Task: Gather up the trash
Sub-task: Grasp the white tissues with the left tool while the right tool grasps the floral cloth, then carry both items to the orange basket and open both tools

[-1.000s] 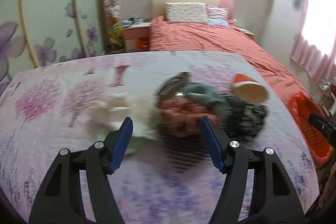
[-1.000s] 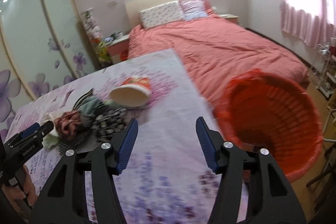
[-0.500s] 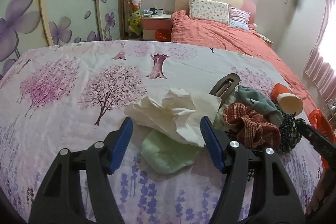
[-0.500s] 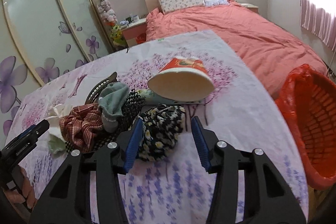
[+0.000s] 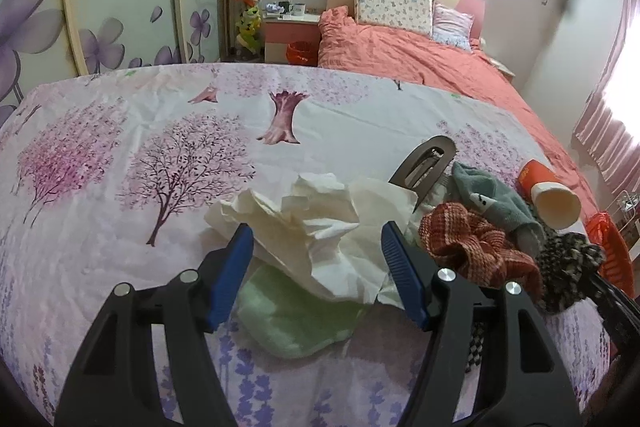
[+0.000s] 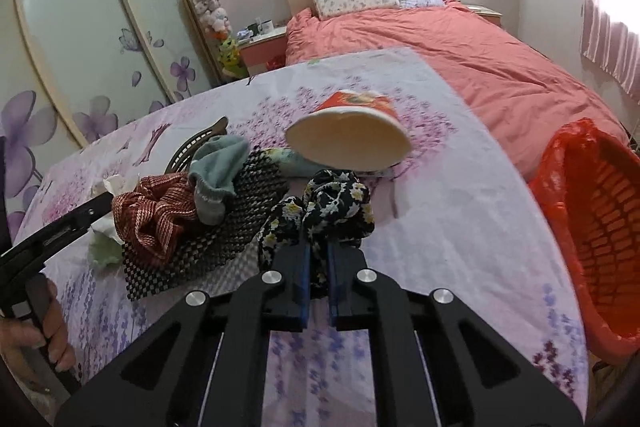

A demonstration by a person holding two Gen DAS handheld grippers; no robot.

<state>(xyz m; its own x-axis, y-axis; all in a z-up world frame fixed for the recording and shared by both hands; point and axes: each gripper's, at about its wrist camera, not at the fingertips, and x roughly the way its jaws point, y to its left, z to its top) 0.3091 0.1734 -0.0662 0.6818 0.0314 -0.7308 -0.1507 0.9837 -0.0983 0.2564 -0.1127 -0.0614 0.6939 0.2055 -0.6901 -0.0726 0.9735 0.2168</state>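
Note:
A crumpled white paper (image 5: 308, 223) lies on the flowered tablecloth (image 5: 120, 163), over a pale green cloth (image 5: 296, 319). My left gripper (image 5: 316, 251) is open, its blue fingers on either side of the paper. My right gripper (image 6: 318, 259) is shut on a black floral scrunchie (image 6: 328, 207). A paper cup (image 6: 352, 135) lies on its side just beyond it. The red bin (image 6: 592, 219) stands off the table's right edge.
A red-checked scrunchie (image 6: 156, 211), a grey-green sock (image 6: 216, 175), a black-and-white checked mat (image 6: 224, 227) and a brown hair clip (image 5: 428, 163) lie in the pile. A bed with a pink quilt (image 6: 460, 55) stands behind the table.
My left gripper swung left from the red scrunchie to straddle the white paper. My right gripper came in from beside the bin and shut on the floral scrunchie.

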